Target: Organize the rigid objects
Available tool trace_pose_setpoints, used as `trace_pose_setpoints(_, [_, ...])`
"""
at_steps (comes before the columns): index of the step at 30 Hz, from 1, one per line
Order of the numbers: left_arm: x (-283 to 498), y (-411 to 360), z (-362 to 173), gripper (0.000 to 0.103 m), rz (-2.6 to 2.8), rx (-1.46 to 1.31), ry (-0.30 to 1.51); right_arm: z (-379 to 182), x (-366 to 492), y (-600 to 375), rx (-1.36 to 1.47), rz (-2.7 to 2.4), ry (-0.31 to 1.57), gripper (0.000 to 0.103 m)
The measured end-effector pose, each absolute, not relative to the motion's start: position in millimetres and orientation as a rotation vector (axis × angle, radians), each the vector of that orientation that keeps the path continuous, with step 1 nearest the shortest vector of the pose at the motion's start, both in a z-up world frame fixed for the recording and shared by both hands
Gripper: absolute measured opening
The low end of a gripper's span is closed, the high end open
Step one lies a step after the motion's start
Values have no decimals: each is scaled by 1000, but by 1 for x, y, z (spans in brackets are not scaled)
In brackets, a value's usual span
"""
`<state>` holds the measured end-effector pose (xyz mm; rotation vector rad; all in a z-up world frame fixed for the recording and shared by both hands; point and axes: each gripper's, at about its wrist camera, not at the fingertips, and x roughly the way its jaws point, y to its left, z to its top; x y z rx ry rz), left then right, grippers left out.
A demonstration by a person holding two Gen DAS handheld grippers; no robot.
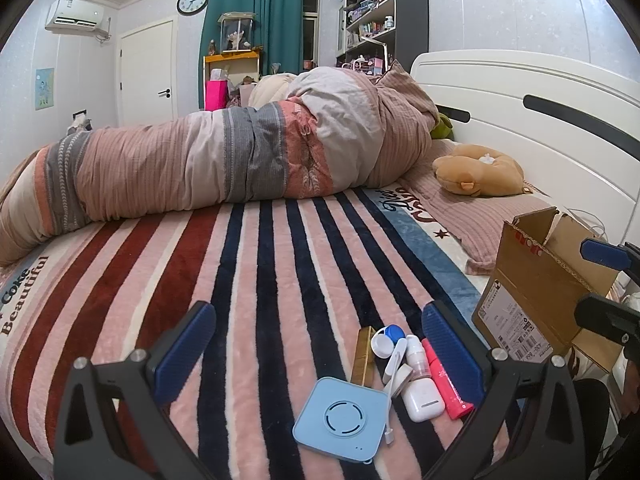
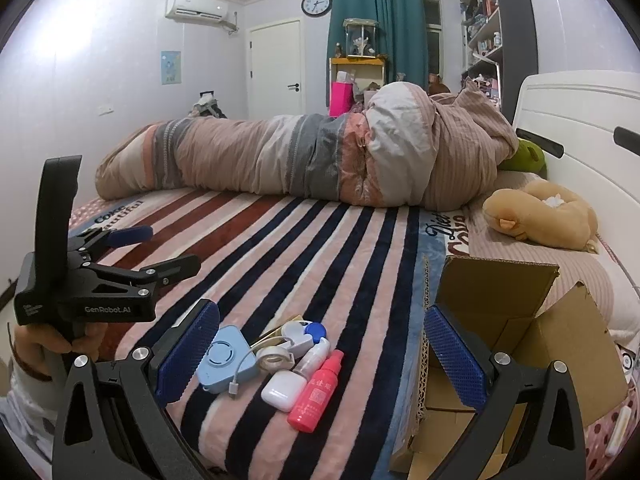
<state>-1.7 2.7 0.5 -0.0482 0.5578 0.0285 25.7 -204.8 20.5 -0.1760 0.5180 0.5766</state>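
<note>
A small heap of objects lies on the striped blanket near the bed's front edge: a light blue square device (image 1: 340,420) (image 2: 226,360) with a white cable, a white earbud case (image 1: 423,399) (image 2: 283,391), a pink-red spray bottle (image 1: 446,386) (image 2: 316,392), a small clear bottle (image 2: 314,356), a blue-and-white contact lens case (image 1: 388,340) (image 2: 304,334) and a gold bar (image 1: 363,356). My left gripper (image 1: 318,354) (image 2: 160,250) is open above the heap. My right gripper (image 2: 322,354) (image 1: 604,284) is open, straddling the heap and the open cardboard box (image 2: 516,320) (image 1: 548,280).
A rolled quilt (image 1: 240,160) lies across the far side of the bed. A brown plush cushion (image 2: 540,216) rests by the white headboard (image 1: 520,112). A hand (image 2: 52,344) holds the left gripper's handle. The striped blanket (image 1: 200,264) stretches left of the heap.
</note>
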Motion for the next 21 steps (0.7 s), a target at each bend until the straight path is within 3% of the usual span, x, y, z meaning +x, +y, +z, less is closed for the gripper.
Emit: trace_pose_setpoints(21, [-1, 7, -1, 103, 38, -45, 559, 18, 23, -203, -199, 573, 472, 103])
